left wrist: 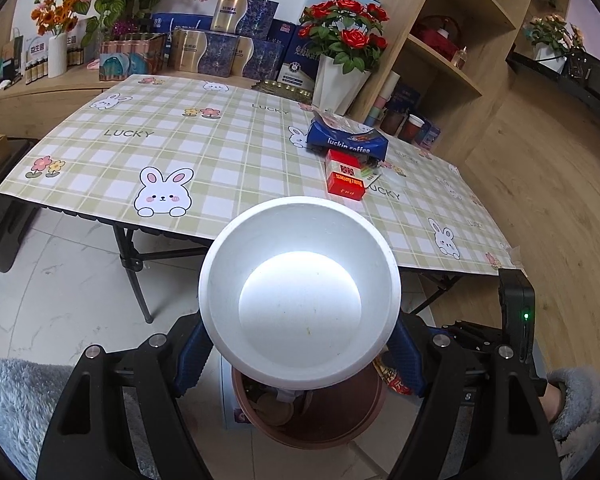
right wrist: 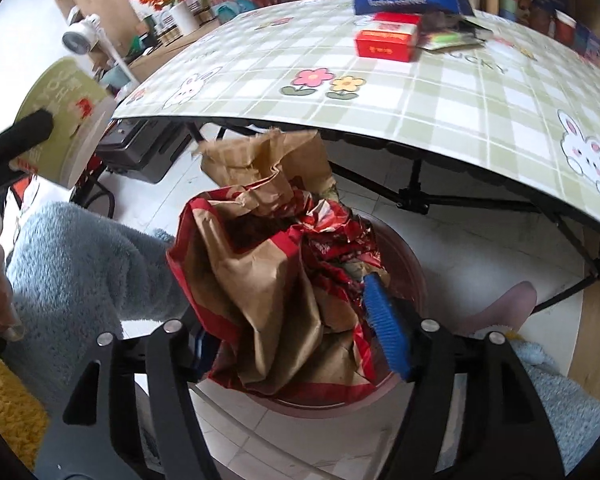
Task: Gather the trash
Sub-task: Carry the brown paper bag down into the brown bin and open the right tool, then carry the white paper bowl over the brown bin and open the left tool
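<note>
My left gripper (left wrist: 300, 354) is shut on a white foam bowl (left wrist: 299, 292), its blue fingers (left wrist: 406, 350) pressing both sides, and holds it tilted above a round brown bin (left wrist: 312, 424) on the floor. The bowl's green printed outside also shows at the left in the right wrist view (right wrist: 66, 120). My right gripper (right wrist: 300, 320) is shut on a crumpled brown and red paper bag (right wrist: 268, 264) over the same bin (right wrist: 404, 264). On the table lie a red carton (left wrist: 345, 176), a blue Luckin Coffee bag (left wrist: 346, 138) and small wrappers (right wrist: 452, 36).
The folding table (left wrist: 204, 160) with a green plaid bunny cloth has black legs (left wrist: 134, 276) next to the bin. Boxes and flower vases (left wrist: 340, 84) stand along its far edge. A wooden shelf (left wrist: 452, 52) stands at the right. The person's fuzzy sleeves (right wrist: 84, 272) flank the grippers.
</note>
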Demonstrator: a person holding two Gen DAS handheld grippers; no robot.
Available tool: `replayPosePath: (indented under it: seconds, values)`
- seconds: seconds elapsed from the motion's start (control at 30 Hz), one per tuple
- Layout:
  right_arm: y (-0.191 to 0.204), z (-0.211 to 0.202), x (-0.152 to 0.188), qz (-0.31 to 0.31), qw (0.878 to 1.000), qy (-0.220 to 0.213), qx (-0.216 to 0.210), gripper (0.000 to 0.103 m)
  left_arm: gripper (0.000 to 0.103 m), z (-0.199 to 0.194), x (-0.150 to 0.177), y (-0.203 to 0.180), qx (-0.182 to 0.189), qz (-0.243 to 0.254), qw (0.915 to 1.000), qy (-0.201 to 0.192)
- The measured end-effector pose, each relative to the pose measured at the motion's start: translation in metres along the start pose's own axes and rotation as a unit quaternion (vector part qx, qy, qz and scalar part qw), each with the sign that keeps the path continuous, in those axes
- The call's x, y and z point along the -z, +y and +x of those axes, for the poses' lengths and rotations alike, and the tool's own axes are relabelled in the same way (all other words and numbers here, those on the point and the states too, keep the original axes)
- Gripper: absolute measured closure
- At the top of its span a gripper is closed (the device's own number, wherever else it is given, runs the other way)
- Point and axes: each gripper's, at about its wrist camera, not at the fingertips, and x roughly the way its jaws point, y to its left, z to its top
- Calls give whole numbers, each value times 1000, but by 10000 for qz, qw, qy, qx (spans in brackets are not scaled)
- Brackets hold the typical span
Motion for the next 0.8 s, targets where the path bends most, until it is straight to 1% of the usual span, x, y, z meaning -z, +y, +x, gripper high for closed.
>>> replayPosePath:
  seconds: [0.03, 0.1, 0.17, 0.23, 0.3, 0.4, 0.5, 0.67, 0.8]
  values:
    - [1, -1, 0, -29, 10000, -39, 7, 31, 29, 1, 0, 0, -2, 6, 10000, 12]
    - [2, -9, -2, -50, 9997, -230, 34, 21, 29, 1, 0, -1, -6, 18, 10000, 24]
    - [0, -17, -4, -36, 9991, -413, 94, 14, 29, 1, 1, -2, -14, 40, 10000, 29]
    - [-4, -30, -7, -17, 9973, -675, 277, 13, 29, 1, 1, -3, -32, 79, 10000, 31]
    - [-10, -43, -10, 76, 9944, -953, 455, 9, 29, 2, 2, -5, -47, 118, 9999, 28]
    - [-24, -62, -15, 293, 9873, -1361, 759, 6, 29, 3, 1, -7, -45, 187, 9998, 26]
    - [-37, -78, -17, 497, 9782, -1683, 1109, 6, 29, 4, 2, -10, -48, 289, 9996, 41]
    - [-49, -94, -20, 745, 9640, -2063, 1502, 6, 29, 9, 6, -14, -33, 403, 9991, 125]
    - [-50, -103, -17, 785, 9485, -2330, 1996, 6, 29, 16, 11, -18, -5, 488, 9985, 246]
